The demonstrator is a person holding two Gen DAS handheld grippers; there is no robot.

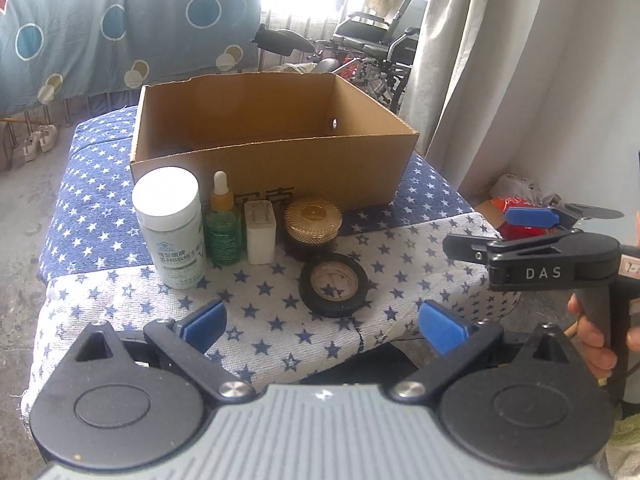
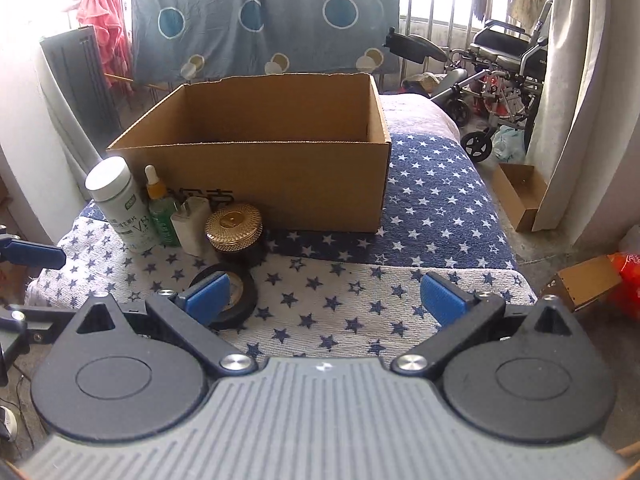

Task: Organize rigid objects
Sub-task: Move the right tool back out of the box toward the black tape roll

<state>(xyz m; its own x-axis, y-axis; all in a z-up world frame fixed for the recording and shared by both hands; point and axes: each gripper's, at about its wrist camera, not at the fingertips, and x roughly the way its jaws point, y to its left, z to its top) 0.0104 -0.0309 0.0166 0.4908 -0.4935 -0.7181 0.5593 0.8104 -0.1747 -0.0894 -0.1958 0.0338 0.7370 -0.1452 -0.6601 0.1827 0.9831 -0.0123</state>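
On a star-patterned cloth (image 1: pixel 272 320) an open cardboard box (image 1: pixel 276 160) stands upright. In a row before it are a white pill bottle (image 1: pixel 170 228), a green dropper bottle (image 1: pixel 223 224), a white charger plug (image 1: pixel 261 232) and a gold-lidded jar (image 1: pixel 313 220). A black tape roll (image 1: pixel 334 285) lies flat nearer me. My left gripper (image 1: pixel 322 322) hangs open just short of the tape, holding nothing. My right gripper (image 2: pixel 324 298) is open and empty over the cloth; its left finger hides part of the tape roll (image 2: pixel 240 292). It also shows from the side as the right gripper (image 1: pixel 476 232).
A person's hand (image 1: pixel 592 336) holds the right gripper's handle. Off the cloth's right edge are a small cardboard box (image 2: pixel 520 196) on the floor, a red bag (image 2: pixel 628 280) and a curtain (image 2: pixel 580 100). A wheelchair (image 2: pixel 504 68) and a hanging blanket (image 2: pixel 264 20) stand behind.
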